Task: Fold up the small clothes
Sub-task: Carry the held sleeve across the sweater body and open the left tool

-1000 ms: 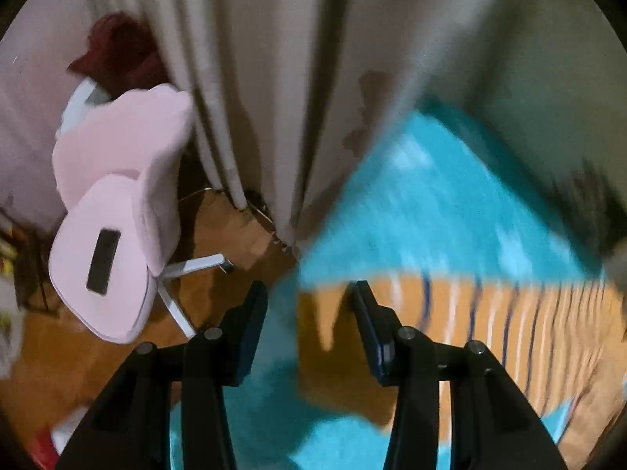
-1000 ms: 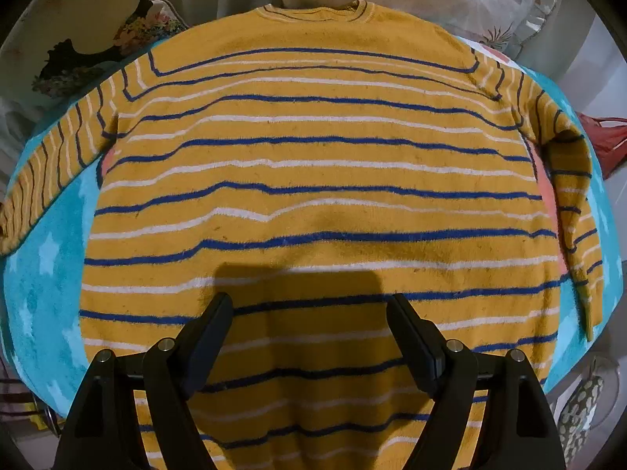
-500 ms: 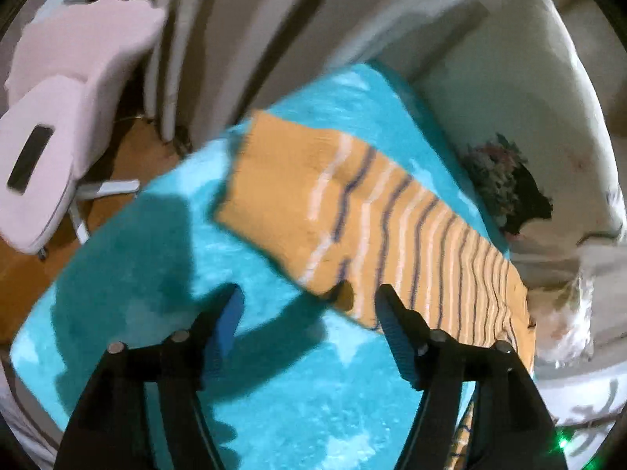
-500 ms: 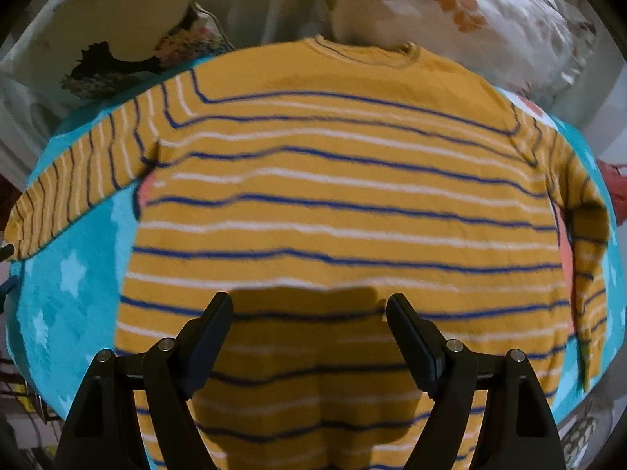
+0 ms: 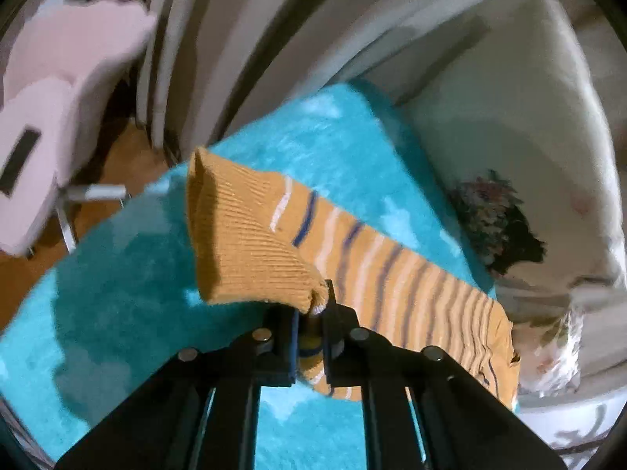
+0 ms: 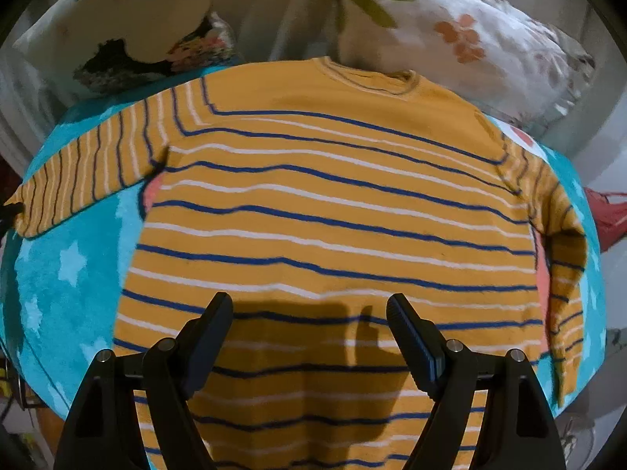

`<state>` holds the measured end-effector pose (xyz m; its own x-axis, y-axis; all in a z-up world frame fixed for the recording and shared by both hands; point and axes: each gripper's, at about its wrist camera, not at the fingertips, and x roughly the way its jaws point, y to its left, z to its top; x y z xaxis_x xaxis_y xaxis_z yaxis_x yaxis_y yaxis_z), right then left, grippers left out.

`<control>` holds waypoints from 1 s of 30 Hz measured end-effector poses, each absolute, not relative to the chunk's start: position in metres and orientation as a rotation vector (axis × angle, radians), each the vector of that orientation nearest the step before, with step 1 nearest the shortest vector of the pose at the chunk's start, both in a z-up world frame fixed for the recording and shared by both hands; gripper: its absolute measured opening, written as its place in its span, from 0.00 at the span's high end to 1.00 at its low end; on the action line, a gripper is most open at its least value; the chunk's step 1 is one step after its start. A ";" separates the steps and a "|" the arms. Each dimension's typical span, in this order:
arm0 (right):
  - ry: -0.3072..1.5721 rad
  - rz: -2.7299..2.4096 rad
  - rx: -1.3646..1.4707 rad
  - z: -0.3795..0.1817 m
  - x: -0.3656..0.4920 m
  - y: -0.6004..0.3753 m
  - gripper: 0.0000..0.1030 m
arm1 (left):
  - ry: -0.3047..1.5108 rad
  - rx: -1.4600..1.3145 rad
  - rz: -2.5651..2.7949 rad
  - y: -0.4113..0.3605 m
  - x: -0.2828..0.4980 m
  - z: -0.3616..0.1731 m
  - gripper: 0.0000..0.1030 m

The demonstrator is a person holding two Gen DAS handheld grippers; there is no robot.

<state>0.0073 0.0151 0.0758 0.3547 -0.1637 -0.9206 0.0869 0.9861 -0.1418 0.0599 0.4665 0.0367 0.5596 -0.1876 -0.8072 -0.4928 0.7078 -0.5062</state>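
An orange sweater [image 6: 333,203] with blue and white stripes lies flat on a turquoise star blanket [image 6: 66,270], neck away from me. Its left sleeve [image 5: 392,274] stretches out to the side; its right sleeve [image 6: 564,274] hangs down along the body. My left gripper [image 5: 311,313] is shut on the left sleeve near its plain ribbed cuff [image 5: 243,235], which is lifted off the blanket [image 5: 117,313]. My right gripper [image 6: 309,313] is open and empty, held above the sweater's lower middle.
Floral pillows [image 6: 450,27] lie beyond the sweater's neck, and one [image 5: 509,196] lies beside the sleeve. A pink swivel chair [image 5: 51,137] stands on the wooden floor past the bed's edge, before a beige curtain [image 5: 274,39]. A red item [image 6: 607,215] sits at right.
My left gripper moved onto the sleeve and shut on it near the cuff, lifting the cuff. My right gripper drew back slightly, still open above the sweater.
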 end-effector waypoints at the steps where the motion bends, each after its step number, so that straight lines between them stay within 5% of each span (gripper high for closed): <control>1: 1.194 -0.170 -0.066 0.078 0.006 0.009 0.18 | 0.962 -0.754 0.191 0.457 0.056 0.052 0.92; 15: 1.103 -0.235 0.202 0.103 -0.051 -0.140 0.18 | 0.797 -0.408 -0.220 0.195 0.049 0.201 0.92; 30: 1.090 -0.436 0.335 0.118 -0.145 -0.344 0.18 | 1.097 -0.264 -0.603 -0.167 0.081 0.097 0.92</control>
<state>-0.1447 -0.3441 0.1180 0.3924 -0.1738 -0.9032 0.4963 0.8668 0.0488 0.0810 -0.1674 0.0972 0.3173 -0.5776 -0.7521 0.3256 0.8112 -0.4856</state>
